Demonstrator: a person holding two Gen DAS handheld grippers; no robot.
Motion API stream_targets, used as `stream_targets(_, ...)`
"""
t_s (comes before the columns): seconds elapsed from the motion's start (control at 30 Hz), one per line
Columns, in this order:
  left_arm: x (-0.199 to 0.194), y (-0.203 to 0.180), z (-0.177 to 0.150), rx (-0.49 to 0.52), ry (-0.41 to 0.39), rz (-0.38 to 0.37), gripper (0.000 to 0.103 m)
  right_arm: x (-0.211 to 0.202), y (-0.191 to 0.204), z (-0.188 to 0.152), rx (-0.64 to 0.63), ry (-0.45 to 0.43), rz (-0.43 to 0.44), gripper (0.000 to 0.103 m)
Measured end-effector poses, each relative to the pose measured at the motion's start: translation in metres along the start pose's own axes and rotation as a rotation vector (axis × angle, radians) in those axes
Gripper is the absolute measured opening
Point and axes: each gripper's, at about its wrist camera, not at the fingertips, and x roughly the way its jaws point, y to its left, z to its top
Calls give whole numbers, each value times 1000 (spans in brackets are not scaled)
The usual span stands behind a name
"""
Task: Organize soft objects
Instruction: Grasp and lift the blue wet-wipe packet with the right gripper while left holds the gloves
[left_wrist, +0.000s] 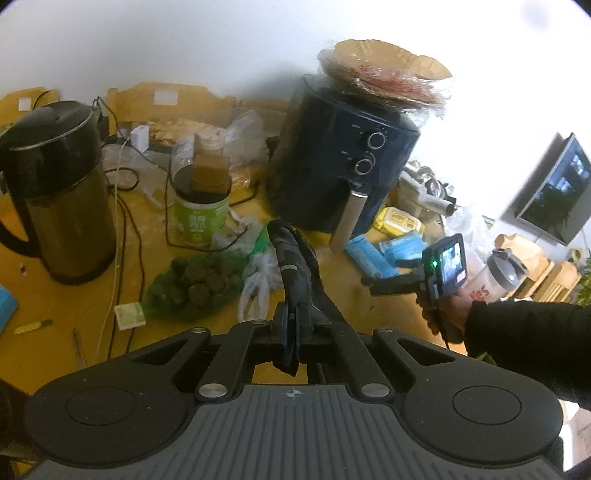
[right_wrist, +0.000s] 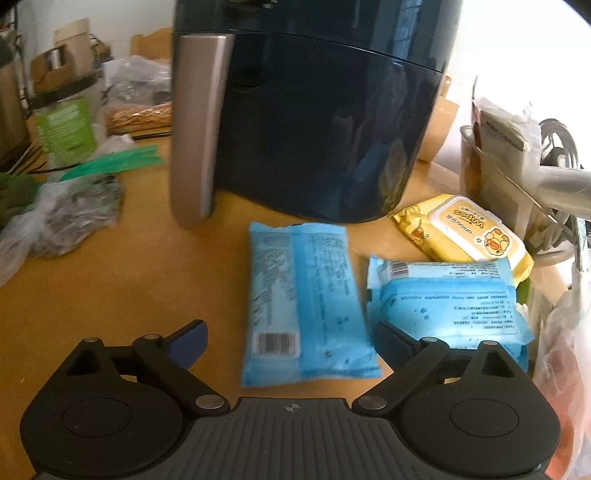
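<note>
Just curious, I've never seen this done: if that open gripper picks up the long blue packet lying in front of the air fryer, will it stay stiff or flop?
The long blue packet looks like soft film, so it will probably sag at both ends. Its wrapper looks glossy, so it may slip. It lies flat, so rolling seems unlikely.

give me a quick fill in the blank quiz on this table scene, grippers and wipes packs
1. The left hand-held gripper is shut on a dark ____.
2. The right hand-held gripper has its jaws ____, with nothing between them.
3. The pack labelled "Wipes" is ____ in colour.
4. The two blue packs lie in front of the dark blue ____.

Missing words: sock; open; yellow; air fryer
</note>
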Motion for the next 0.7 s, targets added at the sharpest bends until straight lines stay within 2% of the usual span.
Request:
stream_targets(0.13,-2,4,-4,-7,8,5,4,13,-8,4,9,24,1,96)
stream_targets(0.23,-2,4,-5,-6,11,3,4,17,-15,6,37,37,38,96)
stream_targets(0.3,-2,4,-6,-6,12,-2,4,17,-18,7,69,55,76,85)
stream_targets(0.37,-2,4,-6,-5,12,-7,4,15,-22,6,92,62,94,79)
stream_targets(0.7,-6,-6,-5,12,-3,-32,4,-4,-17,2,112,127,119,66)
